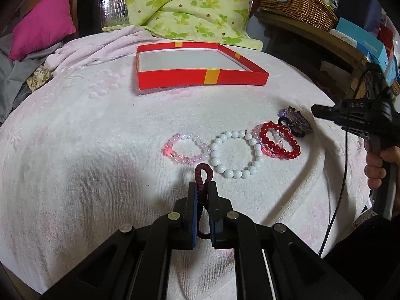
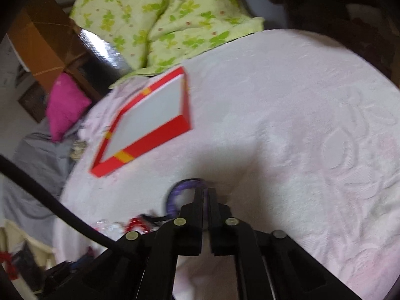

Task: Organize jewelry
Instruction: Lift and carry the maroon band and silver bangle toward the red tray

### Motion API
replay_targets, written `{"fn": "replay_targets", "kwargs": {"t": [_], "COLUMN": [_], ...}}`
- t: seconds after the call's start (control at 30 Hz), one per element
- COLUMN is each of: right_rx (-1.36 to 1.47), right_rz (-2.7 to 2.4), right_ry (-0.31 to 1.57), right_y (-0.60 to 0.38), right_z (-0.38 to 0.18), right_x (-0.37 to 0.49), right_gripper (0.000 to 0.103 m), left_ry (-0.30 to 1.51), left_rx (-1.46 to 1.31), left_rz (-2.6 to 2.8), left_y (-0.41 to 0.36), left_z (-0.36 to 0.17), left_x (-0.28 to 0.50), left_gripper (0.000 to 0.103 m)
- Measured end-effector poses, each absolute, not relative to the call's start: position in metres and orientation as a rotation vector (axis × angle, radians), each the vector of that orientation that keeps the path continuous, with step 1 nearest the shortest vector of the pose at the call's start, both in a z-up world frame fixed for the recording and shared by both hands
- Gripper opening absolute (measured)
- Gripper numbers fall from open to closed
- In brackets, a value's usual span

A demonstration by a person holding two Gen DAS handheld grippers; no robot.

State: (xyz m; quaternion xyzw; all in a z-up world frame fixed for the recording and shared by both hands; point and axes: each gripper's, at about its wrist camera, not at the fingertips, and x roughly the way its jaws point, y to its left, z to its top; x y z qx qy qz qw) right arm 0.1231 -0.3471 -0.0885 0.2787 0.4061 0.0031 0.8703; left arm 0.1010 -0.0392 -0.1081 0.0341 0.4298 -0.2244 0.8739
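My left gripper [image 1: 203,184] is shut on a dark red coiled hair tie [image 1: 203,172] and holds it above the towel, just in front of the bracelets. A pink bead bracelet [image 1: 186,148], a white bead bracelet [image 1: 235,153], a red bead bracelet [image 1: 280,141] and a dark purple pile of jewelry [image 1: 296,122] lie in a row. The open red box [image 1: 200,77] with a grey inside lies beyond them; it also shows in the right wrist view [image 2: 147,115]. My right gripper [image 2: 206,190] is shut on a purple bracelet [image 2: 175,192]; it shows at the right in the left wrist view [image 1: 316,108].
A white-pink towel [image 1: 100,137] covers the surface. A green floral quilt [image 1: 190,7] and a magenta pillow [image 1: 42,25] lie behind. A wicker basket [image 1: 300,5] and boxes stand on a shelf at the right. A black cable [image 1: 335,212] hangs from the right gripper.
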Motion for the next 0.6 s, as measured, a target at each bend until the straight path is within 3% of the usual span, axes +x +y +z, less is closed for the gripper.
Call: {"fn": "replay_targets", "kwargs": {"t": [0.03,0.1,0.17,0.5,0.6], "right_rx": [0.582,0.555,0.52,0.398,0.339], "right_rz": [0.026,0.076,0.086,-0.045,-0.087], "right_ry": [0.842,0.838,0.839,0.878,0.869], "right_y": [-0.344,-0.333,-0.321,-0.297,-0.295], "right_z": [-0.086,-0.081,-0.08,-0.083,-0.081], "right_x": [0.122,0.123,0.125,0.138,0.138], "right_gripper": [0.007,0.023,0.06,0.061,0.074], "left_ry": [0.901,0.907,0.909,0.921,0.927], "left_rx": [0.071,0.068,0.073,0.075,0.064], "left_rz": [-0.466,-0.468,-0.472,-0.48,-0.479], "left_y": [-0.039,-0.039,-0.04,-0.039,-0.037], "left_z": [-0.109,-0.11,-0.11,-0.111,-0.111], "left_x": [0.102,0.102,0.101,0.1,0.101], "left_gripper": [0.008,0.008,0.008,0.008,0.008]}}
